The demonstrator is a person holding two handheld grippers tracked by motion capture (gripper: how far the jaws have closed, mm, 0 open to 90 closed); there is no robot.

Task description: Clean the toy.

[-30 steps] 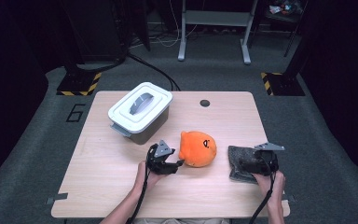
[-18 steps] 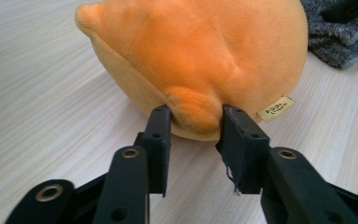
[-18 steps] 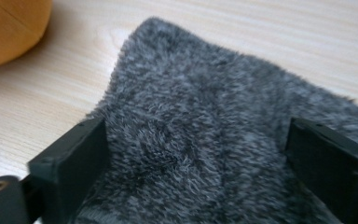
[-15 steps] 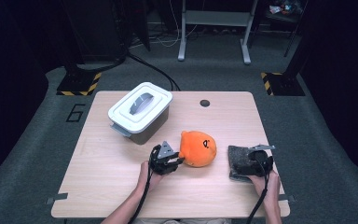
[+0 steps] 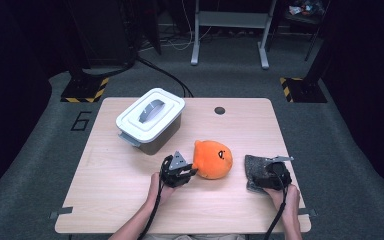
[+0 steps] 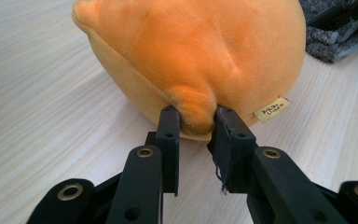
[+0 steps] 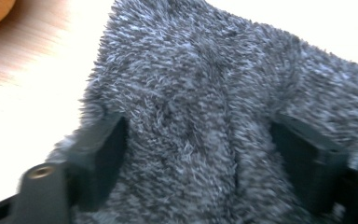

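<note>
A white lidded box (image 5: 150, 120) with a grey handle stands toward the far left part of the desk (image 5: 110, 190); no writing can be made out on it. Nearer the front edge, left of the middle, the left gripper (image 5: 186, 172) lies low on the desk. In the left gripper view its fingers (image 6: 169, 133) have just been closing and now pinch a small nub at the base of the orange plush toy (image 6: 196, 56). The toy rests on the desk near its middle, just right of that gripper. A small yellowish sewn-in tag (image 6: 272, 109) sticks out at its lower edge; its print is too small to read. A dark face is stitched on the toy's top in the high view. Toward the front right corner lies a grey fuzzy cloth (image 5: 258, 169). The right gripper (image 5: 270, 175) sits on it, its fingers (image 7: 103, 154) spread on either side of a raised fold and closing in; whether they already press it I cannot tell. On the floor (image 5: 40, 150) left of the desk a large "6" (image 5: 81, 120) is marked.
</note>
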